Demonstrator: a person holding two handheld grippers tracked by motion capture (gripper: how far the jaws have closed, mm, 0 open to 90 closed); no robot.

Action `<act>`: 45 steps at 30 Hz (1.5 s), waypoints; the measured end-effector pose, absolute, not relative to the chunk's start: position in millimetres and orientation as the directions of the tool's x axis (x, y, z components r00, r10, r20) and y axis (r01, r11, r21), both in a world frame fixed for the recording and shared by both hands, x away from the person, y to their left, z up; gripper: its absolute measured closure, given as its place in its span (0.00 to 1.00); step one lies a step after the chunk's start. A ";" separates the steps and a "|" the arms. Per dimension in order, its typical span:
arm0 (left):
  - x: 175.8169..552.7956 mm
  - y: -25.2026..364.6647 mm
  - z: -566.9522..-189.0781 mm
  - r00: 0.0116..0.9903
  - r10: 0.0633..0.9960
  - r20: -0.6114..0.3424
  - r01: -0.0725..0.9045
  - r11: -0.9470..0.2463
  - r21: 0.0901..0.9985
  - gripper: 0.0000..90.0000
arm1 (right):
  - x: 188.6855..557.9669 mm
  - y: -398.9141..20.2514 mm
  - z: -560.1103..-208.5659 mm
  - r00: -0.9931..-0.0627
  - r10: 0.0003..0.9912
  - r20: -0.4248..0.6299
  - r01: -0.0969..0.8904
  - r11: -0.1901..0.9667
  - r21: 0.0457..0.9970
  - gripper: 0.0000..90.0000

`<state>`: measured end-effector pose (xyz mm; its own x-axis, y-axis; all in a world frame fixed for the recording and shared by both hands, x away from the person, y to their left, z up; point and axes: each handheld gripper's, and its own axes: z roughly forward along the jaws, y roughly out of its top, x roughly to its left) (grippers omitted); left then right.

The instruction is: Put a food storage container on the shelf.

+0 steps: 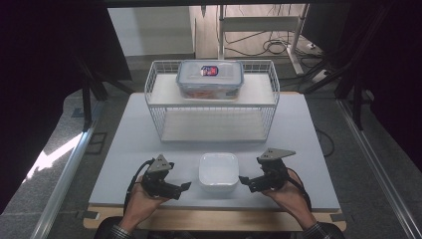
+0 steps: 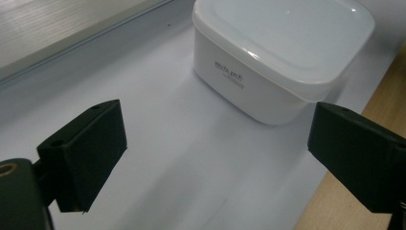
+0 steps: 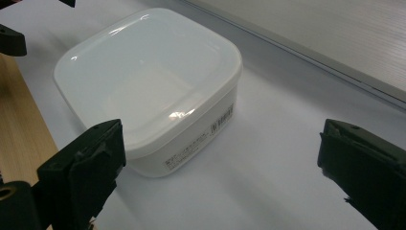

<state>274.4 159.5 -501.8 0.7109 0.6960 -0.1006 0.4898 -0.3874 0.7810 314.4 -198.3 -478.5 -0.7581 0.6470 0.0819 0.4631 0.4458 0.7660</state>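
We hold the left gripper [image 1: 185,186] and right gripper [image 1: 244,180] wide open flanking the white lidded container [image 1: 218,171], apparently not touching it.

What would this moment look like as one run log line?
left gripper: open, beside white box | right gripper: open, beside box | box: lid on, untouched | wire rack: clear tub on top

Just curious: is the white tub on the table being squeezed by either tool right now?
No: the white tub sits free between the left gripper and right gripper, both open.
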 end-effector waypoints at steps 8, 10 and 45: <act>287.0 151.0 -497.0 0.709 0.697 -0.109 0.484 -0.369 0.794 0.15 | 316.1 -191.2 -471.2 -0.754 0.649 0.103 0.493 0.455 0.741 0.19; 290.8 149.2 -497.1 0.711 0.692 -0.124 0.487 -0.358 0.796 0.16 | 317.3 -189.8 -468.7 -0.759 0.643 0.102 0.486 0.455 0.746 0.23; 306.3 128.6 -500.9 0.663 0.607 -0.438 0.681 -0.245 0.690 0.59 | 331.4 -176.4 -476.2 -0.671 0.635 0.382 0.703 0.382 0.600 0.63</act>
